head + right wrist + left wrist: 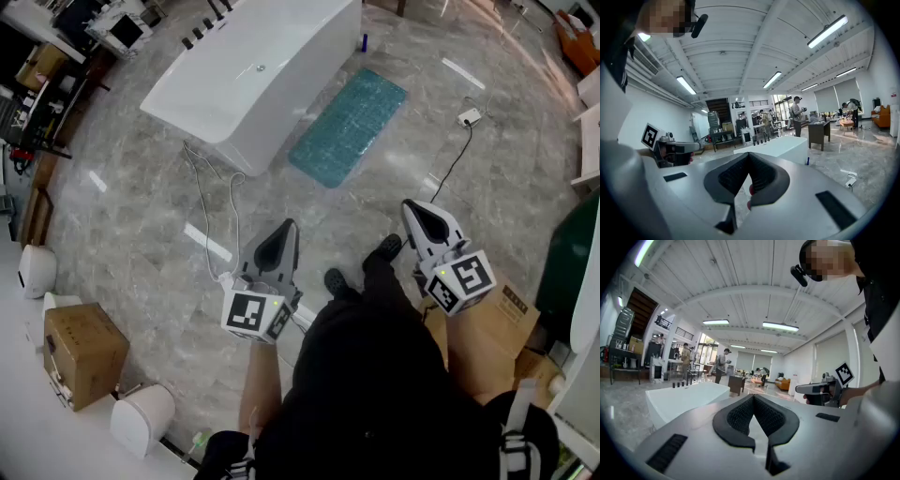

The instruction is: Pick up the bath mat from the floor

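So the bath mat [348, 127], teal and bumpy-looking, is seen lying flat on the grey marble floor [141, 225], just beside the long side of the white bathtub [253, 70]. Both grippers are held well short of the tub, on its near side, and well apart from the mat too. The left gripper [289, 225] is closed right up, tips pressed together with nothing caught in there. Same deal for the right gripper [412, 206]: jaws together, empty. Both are pointed roughly level, out toward the tub. A thin white cable [202, 202] is trailed over the floor from the tub's near end toward the left gripper. A white plug block [470, 117] on a black cord is spotted past the mat, on the side away from the tub. A cardboard box [82, 352] is parked well off from the tub.
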